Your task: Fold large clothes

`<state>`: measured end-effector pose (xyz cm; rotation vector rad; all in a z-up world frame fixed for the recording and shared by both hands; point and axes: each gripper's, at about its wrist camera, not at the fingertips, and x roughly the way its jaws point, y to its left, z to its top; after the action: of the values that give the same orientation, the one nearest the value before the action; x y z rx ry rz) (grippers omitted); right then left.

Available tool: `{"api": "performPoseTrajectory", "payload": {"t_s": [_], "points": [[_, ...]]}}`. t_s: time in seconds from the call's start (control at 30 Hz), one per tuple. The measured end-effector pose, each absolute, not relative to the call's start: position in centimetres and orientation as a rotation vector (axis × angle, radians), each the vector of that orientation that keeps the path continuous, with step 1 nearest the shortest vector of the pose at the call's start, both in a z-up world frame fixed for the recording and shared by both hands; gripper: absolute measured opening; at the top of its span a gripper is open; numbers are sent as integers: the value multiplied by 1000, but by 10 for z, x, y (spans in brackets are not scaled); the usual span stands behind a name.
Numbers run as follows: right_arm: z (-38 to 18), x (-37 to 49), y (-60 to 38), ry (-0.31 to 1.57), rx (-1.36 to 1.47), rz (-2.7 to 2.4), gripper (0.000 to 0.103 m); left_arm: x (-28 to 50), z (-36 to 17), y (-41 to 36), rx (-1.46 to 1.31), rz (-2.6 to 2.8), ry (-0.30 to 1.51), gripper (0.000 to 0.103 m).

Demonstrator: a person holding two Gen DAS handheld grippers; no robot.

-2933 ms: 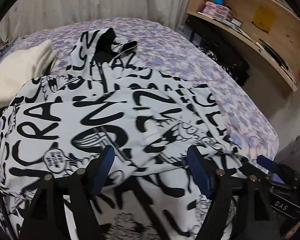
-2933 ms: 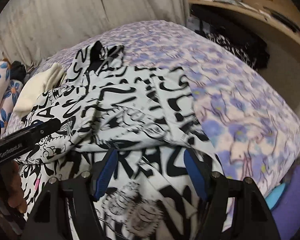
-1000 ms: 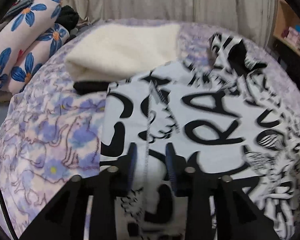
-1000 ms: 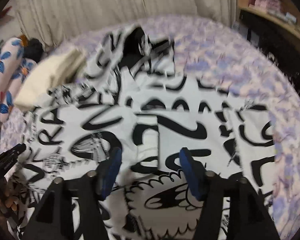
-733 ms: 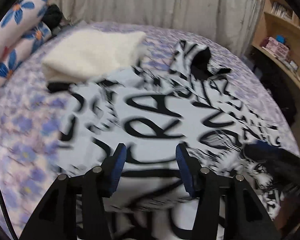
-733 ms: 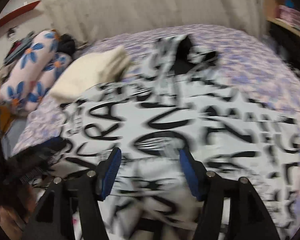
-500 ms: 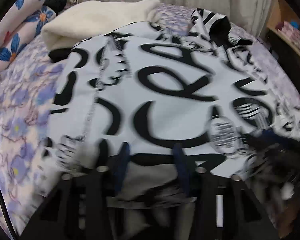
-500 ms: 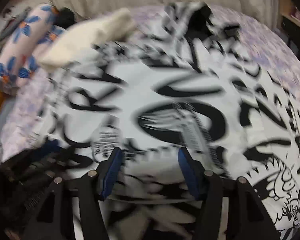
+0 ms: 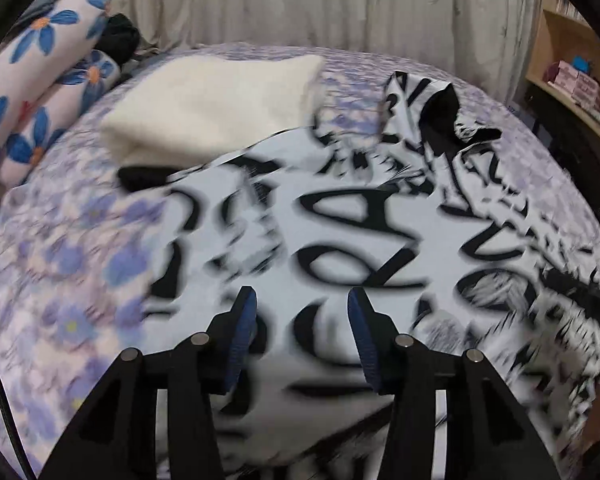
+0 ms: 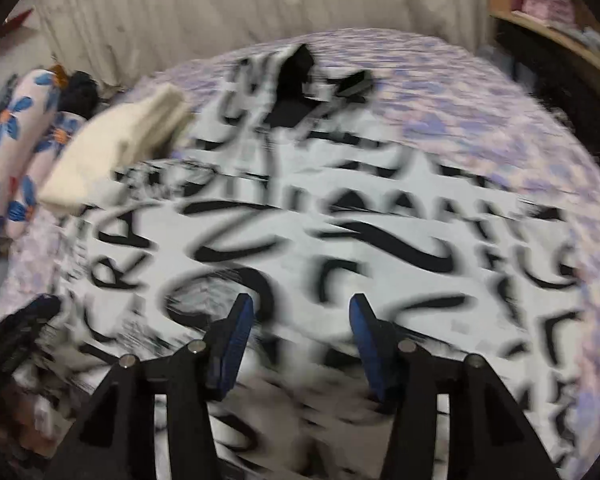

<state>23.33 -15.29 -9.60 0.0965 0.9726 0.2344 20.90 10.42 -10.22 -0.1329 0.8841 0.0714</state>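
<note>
A large white hoodie with black graffiti lettering (image 9: 340,240) lies spread on the bed, its black-lined hood (image 9: 440,108) at the far end. It also fills the right wrist view (image 10: 340,232). My left gripper (image 9: 300,308) is open and empty, hovering just above the hoodie's near left part. My right gripper (image 10: 300,312) is open and empty above the near middle of the hoodie. The left gripper shows as a dark blur at the left of the right wrist view (image 10: 24,324). Both views are motion-blurred.
A purple floral bedspread (image 9: 60,264) covers the bed. A folded cream garment (image 9: 216,100) lies at the far left, touching the hoodie. Blue-flowered pillows (image 9: 40,80) lie beyond it. A curtain (image 9: 300,0) hangs behind. Wooden shelves (image 9: 580,80) stand at the right.
Both grippers have swung about over the hoodie and pulled back and up. The left gripper was nearly shut a second ago and has opened wide. The hoodie lies flatter.
</note>
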Motion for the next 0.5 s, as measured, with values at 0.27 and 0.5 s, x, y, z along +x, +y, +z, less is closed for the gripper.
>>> {"api": "performPoseTrajectory", "payload": {"t_s": [0.27, 0.5], "points": [[-135, 297, -125, 1033, 12, 143, 48, 292, -148, 99, -105, 127, 975, 46], [-128, 298, -185, 1034, 38, 61, 18, 291, -150, 129, -146, 149, 970, 46]]}}
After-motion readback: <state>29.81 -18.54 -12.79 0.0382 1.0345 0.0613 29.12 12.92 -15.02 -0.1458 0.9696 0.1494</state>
